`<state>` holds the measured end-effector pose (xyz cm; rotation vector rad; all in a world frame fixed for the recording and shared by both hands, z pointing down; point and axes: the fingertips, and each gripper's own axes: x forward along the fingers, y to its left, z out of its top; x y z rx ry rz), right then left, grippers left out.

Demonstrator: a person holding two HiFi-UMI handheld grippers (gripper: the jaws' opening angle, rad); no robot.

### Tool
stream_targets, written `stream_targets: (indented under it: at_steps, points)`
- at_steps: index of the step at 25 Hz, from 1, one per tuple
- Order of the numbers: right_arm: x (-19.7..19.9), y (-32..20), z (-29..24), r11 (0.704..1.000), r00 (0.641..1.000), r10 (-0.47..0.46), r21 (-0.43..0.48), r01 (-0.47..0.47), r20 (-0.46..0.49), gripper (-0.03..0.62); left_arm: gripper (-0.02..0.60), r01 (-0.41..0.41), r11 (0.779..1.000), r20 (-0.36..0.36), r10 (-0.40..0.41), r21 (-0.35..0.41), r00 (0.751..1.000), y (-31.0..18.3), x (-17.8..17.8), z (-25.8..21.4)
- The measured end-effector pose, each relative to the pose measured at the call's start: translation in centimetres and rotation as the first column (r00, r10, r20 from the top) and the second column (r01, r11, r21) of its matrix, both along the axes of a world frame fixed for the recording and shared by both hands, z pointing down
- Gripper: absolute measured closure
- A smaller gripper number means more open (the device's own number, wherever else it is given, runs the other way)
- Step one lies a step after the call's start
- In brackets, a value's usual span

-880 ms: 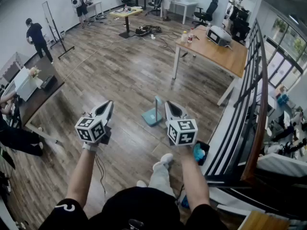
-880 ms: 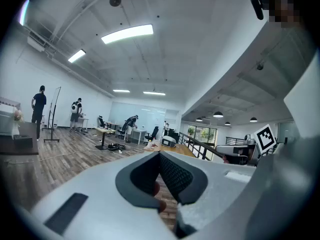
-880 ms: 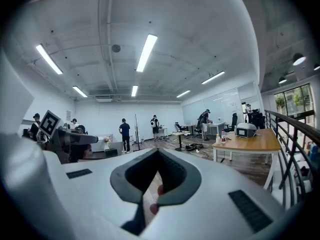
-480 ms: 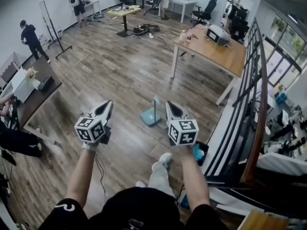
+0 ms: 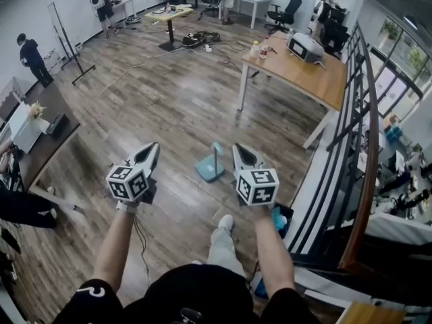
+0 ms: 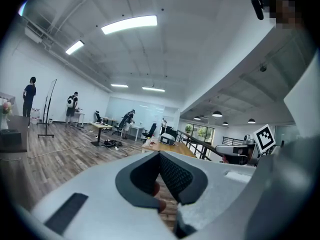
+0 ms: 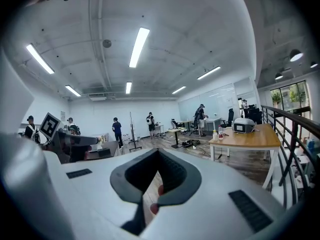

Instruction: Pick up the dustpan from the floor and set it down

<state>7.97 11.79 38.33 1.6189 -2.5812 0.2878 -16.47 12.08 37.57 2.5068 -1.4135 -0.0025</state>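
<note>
A teal dustpan (image 5: 208,171) with an upright handle stands on the wood floor in the head view, ahead of me and between my two grippers. My left gripper (image 5: 150,148) hangs in the air to its left, well above the floor, its jaws shut with nothing in them. My right gripper (image 5: 241,148) is held just right of the dustpan's handle, also shut and empty. Neither touches the dustpan. In the left gripper view the left gripper (image 6: 160,154) shows its pads meeting, and the right gripper (image 7: 158,152) looks the same in its own view. Both gripper views look level across the room; the dustpan is not in them.
A wooden table (image 5: 304,69) stands ahead on the right beside a black railing (image 5: 351,147). A black bin (image 5: 281,216) with blue contents sits by my right foot (image 5: 225,222). A dark low table (image 5: 40,144) is at the left. People stand far back left.
The room has shifted a little in the head view as the person steps forward; the dustpan sits slightly lower left in frame. Both grippers keep the same pose, shut.
</note>
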Motion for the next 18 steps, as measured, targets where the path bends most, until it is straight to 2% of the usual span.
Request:
stream_targets:
  at_steps: [8,18]
  points:
    - [1.2,-9.2,0.0,1.0,1.0,-0.003,-0.014,0.003,0.009,0.601,0.584,-0.001,1.0,0.004,0.001,-0.003,1.0,-8.9,1.4,-0.7]
    - [4.7,-21.2,-0.7,0.998,0.999,-0.048,-0.035,0.048,0.003,0.6,0.584,0.021,1.0,0.009,-0.021,-0.016,1.0,-20.4,5.9,-1.4]
